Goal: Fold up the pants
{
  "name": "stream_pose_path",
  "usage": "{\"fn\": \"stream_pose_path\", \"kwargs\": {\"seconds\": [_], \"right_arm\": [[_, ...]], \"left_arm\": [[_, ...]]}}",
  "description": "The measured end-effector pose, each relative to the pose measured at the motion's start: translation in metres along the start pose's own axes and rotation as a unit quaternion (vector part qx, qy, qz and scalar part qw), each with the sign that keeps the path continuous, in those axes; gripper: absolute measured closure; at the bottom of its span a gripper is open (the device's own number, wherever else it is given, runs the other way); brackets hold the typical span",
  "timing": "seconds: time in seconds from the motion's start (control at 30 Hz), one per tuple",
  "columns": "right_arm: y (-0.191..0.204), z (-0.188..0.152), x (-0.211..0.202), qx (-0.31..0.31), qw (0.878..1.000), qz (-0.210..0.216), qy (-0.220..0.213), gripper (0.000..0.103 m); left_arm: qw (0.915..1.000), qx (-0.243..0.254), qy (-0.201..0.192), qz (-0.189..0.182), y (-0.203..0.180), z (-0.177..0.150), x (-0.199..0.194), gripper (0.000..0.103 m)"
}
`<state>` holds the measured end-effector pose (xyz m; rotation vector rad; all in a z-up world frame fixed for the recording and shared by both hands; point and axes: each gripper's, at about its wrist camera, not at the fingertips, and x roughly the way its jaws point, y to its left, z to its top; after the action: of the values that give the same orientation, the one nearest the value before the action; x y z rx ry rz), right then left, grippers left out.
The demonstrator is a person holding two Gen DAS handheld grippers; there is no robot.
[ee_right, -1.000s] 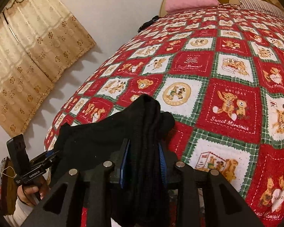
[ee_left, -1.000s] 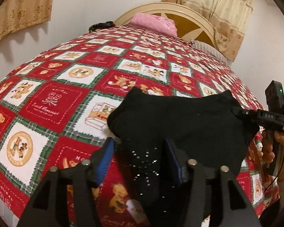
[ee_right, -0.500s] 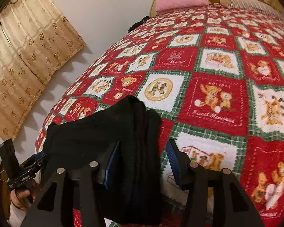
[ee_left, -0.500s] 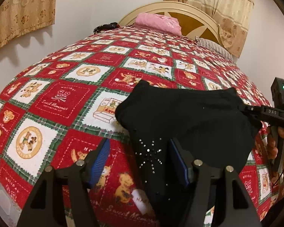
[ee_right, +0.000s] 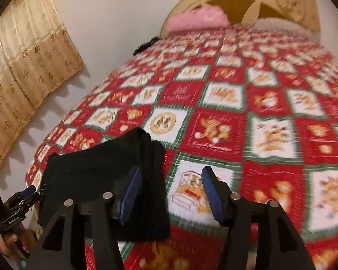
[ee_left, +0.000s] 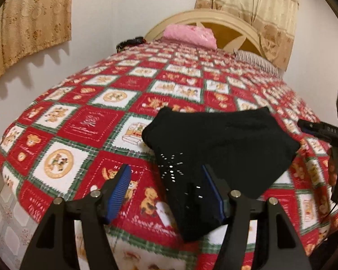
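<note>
Your black pants lie folded into a compact dark bundle on the bed's red, white and green bear-print quilt, near its foot end. The fabric looks matte and thick, with layered folded edges showing at one end in the right wrist view, and a small starburst of shiny studs on the part nearest your left side. Your left hand-held gripper is released, its blue pads spread wide, one pad over the quilt and the other at the pants' edge. Your right hand-held gripper is released too, pads wide apart, gripping nothing. A pink pillow sits by the headboard.
</note>
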<state>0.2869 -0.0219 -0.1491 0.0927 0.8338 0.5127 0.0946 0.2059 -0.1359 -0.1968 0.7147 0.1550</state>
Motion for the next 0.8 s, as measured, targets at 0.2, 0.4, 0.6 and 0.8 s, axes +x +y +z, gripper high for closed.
{"fn": "stream_pose_path", "kwargs": {"seconds": [0.2, 0.4, 0.6, 0.8], "right_arm": [[0.027, -0.022, -0.073, -0.049, 0.998, 0.008, -0.043, 0.042], [0.047, -0.044, -0.129, -0.088, 0.993, 0.011, -0.075, 0.038], [0.057, -0.058, -0.166, -0.116, 0.989, 0.006, -0.094, 0.038], [0.060, -0.059, -0.185, -0.125, 0.985, 0.005, -0.116, 0.037]], "left_arm": [[0.9994, 0.004, -0.033, -0.011, -0.018, -0.003, -0.034, 0.026], [0.9984, 0.000, -0.050, -0.025, -0.030, -0.005, -0.059, 0.026], [0.9971, 0.002, -0.070, -0.032, -0.043, -0.008, -0.082, 0.016], [0.9962, 0.016, -0.081, -0.028, -0.054, -0.010, -0.097, 0.014]]}}
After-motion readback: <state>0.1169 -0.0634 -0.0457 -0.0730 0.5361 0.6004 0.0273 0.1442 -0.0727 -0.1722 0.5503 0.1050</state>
